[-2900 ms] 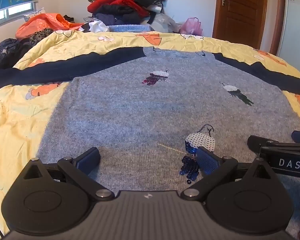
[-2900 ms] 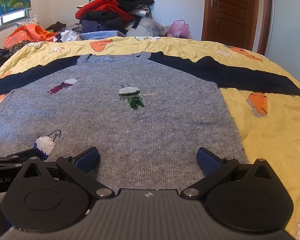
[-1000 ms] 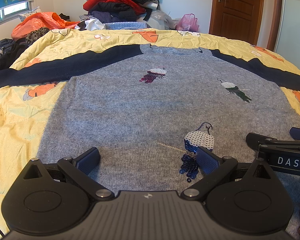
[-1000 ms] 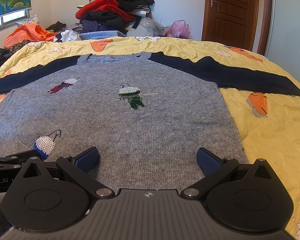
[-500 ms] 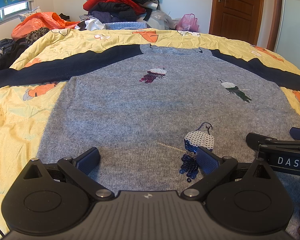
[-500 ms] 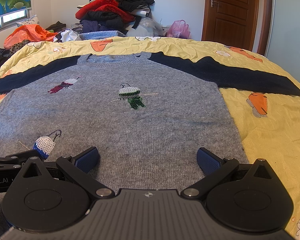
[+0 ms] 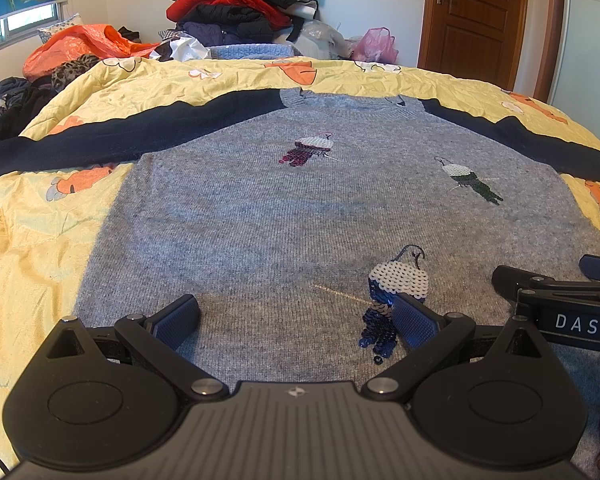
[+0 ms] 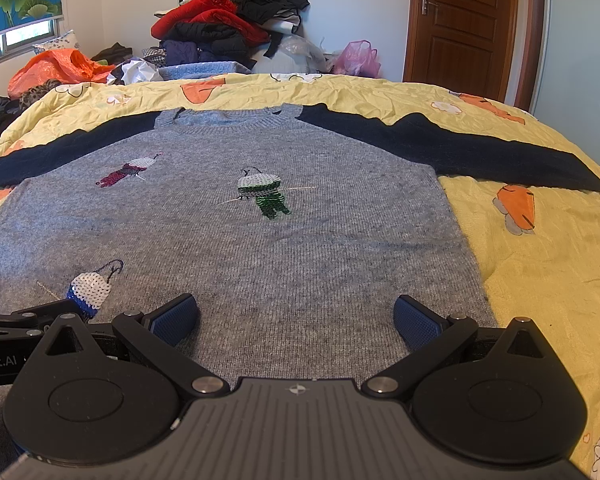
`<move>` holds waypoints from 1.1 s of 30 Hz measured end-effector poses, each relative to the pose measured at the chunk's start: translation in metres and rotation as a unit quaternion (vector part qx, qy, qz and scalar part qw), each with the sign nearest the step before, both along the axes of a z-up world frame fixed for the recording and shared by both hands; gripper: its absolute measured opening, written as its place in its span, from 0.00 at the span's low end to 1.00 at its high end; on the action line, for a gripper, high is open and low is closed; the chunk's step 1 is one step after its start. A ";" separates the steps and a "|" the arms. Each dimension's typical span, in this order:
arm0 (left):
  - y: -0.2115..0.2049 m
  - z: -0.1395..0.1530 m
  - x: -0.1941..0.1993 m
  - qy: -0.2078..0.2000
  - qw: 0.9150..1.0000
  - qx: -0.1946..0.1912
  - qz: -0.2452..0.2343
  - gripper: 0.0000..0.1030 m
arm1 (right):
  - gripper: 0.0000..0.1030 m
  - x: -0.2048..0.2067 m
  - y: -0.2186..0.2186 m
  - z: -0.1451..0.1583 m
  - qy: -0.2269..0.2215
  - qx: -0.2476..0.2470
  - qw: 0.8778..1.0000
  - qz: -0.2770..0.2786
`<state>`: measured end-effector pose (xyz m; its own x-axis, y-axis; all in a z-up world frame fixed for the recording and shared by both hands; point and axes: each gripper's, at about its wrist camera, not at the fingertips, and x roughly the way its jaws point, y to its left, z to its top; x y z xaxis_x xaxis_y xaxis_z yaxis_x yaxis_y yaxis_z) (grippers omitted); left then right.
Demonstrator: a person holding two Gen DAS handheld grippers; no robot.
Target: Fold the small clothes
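grey sweater [image 7: 300, 216] lies flat, front up, on the yellow bedspread [image 7: 40, 240], spread full width. both dark sleeves reach out sideways: the left sleeve [image 7: 120, 136] toward the window side, the right sleeve [image 8: 460, 152] toward the door side. neckline [image 8: 228, 118] points away from me, hem nearest me. three sequin birds show on the front: a purple one [image 7: 308, 150] high up, a green one [image 8: 264, 194] mid-chest, a blue one [image 7: 392, 292] low near the hem. my left gripper [image 7: 296, 320] sits low over the hem on the left half, fingers spread wide, nothing between them; the right pad overlaps the blue bird in view, though i cannot tell if it touches the knit. my right gripper [image 8: 296, 318] sits over the hem on the right half, fingers also spread wide and empty. the two tools are side by side, close, each showing at the edge of the other's view. progress, as i judge it: nothing folded yet. the sweater looks smoothed and laid out, which counts as preparation only; no crease, no sleeve turned in, hem not lifted. left to do: bring each sleeve across the body, then fold the body up, likely from the hem where i now am. a heap of other clothes [image 8: 224, 24] waits past the far edge of the bed, unfolded; whether they belong to this job i cannot say.
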<state>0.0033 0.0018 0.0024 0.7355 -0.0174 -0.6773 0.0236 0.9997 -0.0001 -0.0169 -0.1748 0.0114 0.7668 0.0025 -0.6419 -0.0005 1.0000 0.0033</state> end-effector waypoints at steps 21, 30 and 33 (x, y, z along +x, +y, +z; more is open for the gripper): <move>0.000 0.000 0.000 0.000 1.000 -0.001 0.000 1.00 | 1.00 0.028 -0.200 0.051 -0.098 0.175 0.976 -0.088; 0.000 0.000 0.000 0.000 1.000 -0.001 0.000 1.00 | 0.86 0.075 -0.426 0.009 -0.128 0.422 0.841 -0.315; 0.001 0.000 0.000 0.000 1.000 -0.001 0.000 1.00 | 0.81 0.095 -0.443 -0.008 -0.104 0.444 0.827 -0.328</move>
<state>0.0033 0.0025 0.0028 0.7358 -0.0187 -0.6770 0.0234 0.9997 -0.0022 0.0778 -0.6183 0.0030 0.8839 -0.0589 -0.4639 0.4482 0.3891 0.8048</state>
